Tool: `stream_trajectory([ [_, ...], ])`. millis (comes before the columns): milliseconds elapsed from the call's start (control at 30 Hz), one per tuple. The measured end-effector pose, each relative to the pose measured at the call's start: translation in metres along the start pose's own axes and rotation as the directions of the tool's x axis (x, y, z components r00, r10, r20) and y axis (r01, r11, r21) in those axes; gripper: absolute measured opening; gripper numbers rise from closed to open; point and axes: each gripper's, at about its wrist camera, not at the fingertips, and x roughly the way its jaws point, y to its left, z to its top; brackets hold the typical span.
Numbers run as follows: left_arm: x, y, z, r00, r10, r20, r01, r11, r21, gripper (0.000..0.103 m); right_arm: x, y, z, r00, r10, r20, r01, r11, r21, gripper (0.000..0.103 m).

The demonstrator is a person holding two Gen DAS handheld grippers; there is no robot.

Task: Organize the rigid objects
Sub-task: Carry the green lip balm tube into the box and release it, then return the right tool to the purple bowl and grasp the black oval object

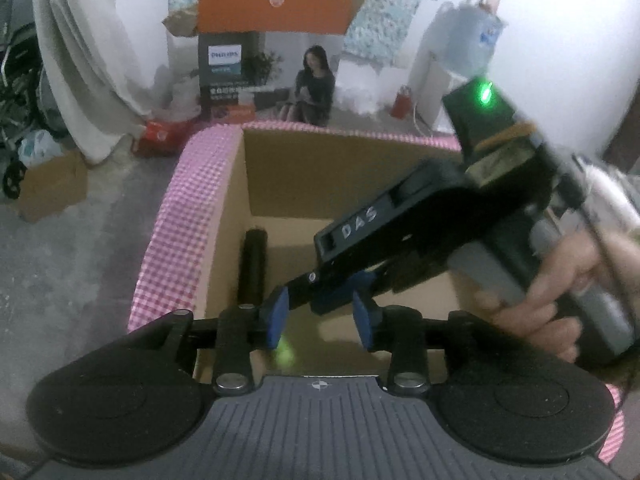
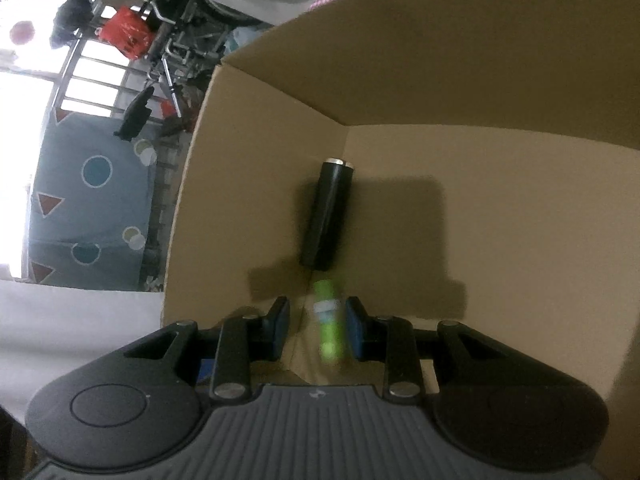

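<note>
We see the green bottle (image 2: pixel 330 326) only as a blur, its label unreadable; the right gripper (image 1: pixel 320 300) hides the cardboard box (image 1: pixel 320 168) floor.

You are working in a cluttered storage room of a home. Look at the bare concrete floor (image 1: pixel 80 264), printed Philips appliance carton (image 1: pixel 272 76) and white draped sheet (image 1: pixel 80 60).

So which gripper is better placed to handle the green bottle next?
Right. The right gripper is reaching into the cardboard box, open, with the green bottle between its fingers; the left gripper hovers above.
</note>
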Motion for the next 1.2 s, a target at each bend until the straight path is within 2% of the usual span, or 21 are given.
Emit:
stream_trajectory([
  [233,-0.025,0.005,-0.002,0.997,-0.015,0.074,0.018,0.999,-0.039,0.045,-0.029,-0.002,-0.006,0.997,0.020,0.070,-0.020,1.000,0.003,0.034],
  [367,-0.040,0.004,-0.008,0.993,-0.046,0.111,0.053,0.997,-0.062,0.052,-0.066,0.007,-0.030,0.988,0.023,0.155,-0.016,0.999,-0.050,0.034],
  [500,-0.053,-0.003,-0.020,0.989,-0.078,0.128,0.087,0.994,-0.068,0.059,-0.109,0.014,-0.066,0.965,0.050,0.256,-0.024,0.994,-0.104,0.035],
  [633,-0.060,-0.012,-0.041,0.986,-0.132,0.106,0.139,0.989,-0.054,0.064,-0.146,0.010,-0.114,0.933,0.085,0.349,-0.037,0.989,-0.141,0.038],
  [700,-0.061,-0.019,-0.055,0.984,-0.160,0.075,0.163,0.986,-0.041,0.064,-0.157,0.005,-0.139,0.917,0.091,0.389,-0.039,0.989,-0.141,0.047],
  [733,-0.060,-0.023,-0.061,0.984,-0.171,0.058,0.173,0.984,-0.033,0.065,-0.161,0.000,-0.152,0.909,0.093,0.407,-0.039,0.990,-0.139,0.049],
  [833,-0.054,-0.034,-0.080,0.979,-0.205,0.001,0.205,0.979,-0.003,0.065,-0.158,-0.018,-0.190,0.895,0.085,0.437,-0.041,0.993,-0.109,0.051],
  [967,-0.038,-0.046,-0.101,0.971,-0.224,-0.081,0.228,0.973,0.038,0.064,-0.136,-0.040,-0.227,0.894,0.095,0.437,-0.084,0.995,-0.045,0.051],
  [1067,-0.028,-0.055,-0.111,0.961,-0.249,-0.119,0.257,0.965,0.057,0.059,-0.116,-0.048,-0.242,0.899,0.109,0.423,-0.117,0.993,-0.008,0.051],
  [1200,-0.015,-0.062,-0.117,0.956,-0.258,-0.144,0.269,0.961,0.067,0.052,-0.092,-0.045,-0.244,0.907,0.087,0.412,-0.097,0.995,0.004,0.051],
])
